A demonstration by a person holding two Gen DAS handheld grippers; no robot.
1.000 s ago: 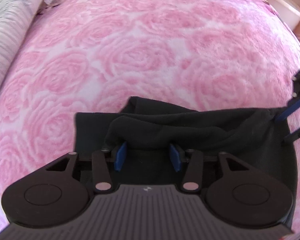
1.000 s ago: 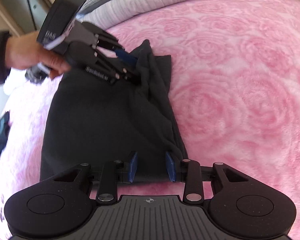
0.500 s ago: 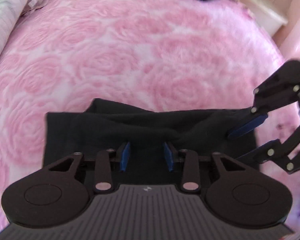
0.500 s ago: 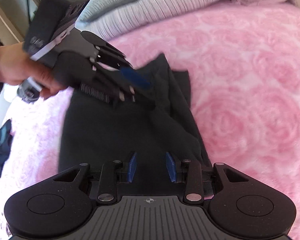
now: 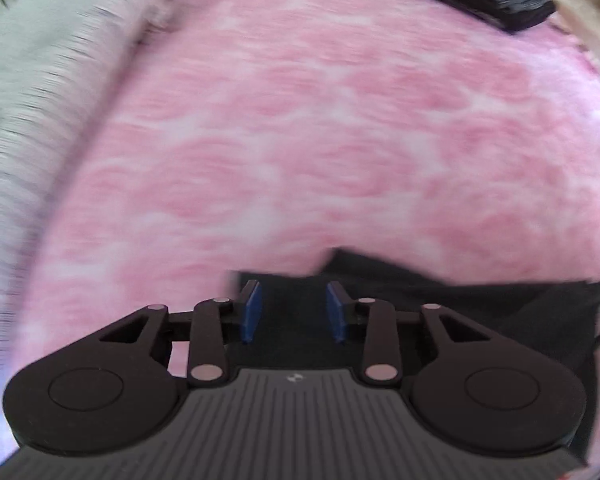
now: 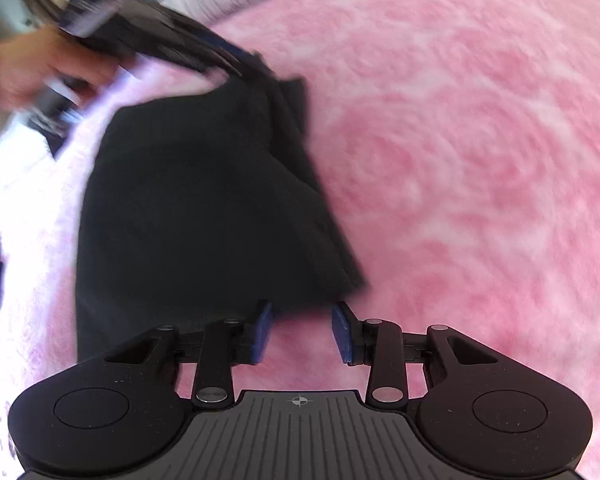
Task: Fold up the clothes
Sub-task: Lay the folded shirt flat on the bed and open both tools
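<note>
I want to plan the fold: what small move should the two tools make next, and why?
Probably bring both down to grip the garment at its far and near ends. Both are open and hold nothing: the right tool is above the blanket just off the near edge, and the left tool is above the dark cloth. Motion blur hides detail.

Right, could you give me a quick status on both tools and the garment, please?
Left tool open over black garment. Right tool open at its near edge, nothing gripped. Garment lies partly folded on pink blanket. Nothing in the way.

Bright daylight, heavy motion blur throughout, fisheye bending at the edges.
</note>
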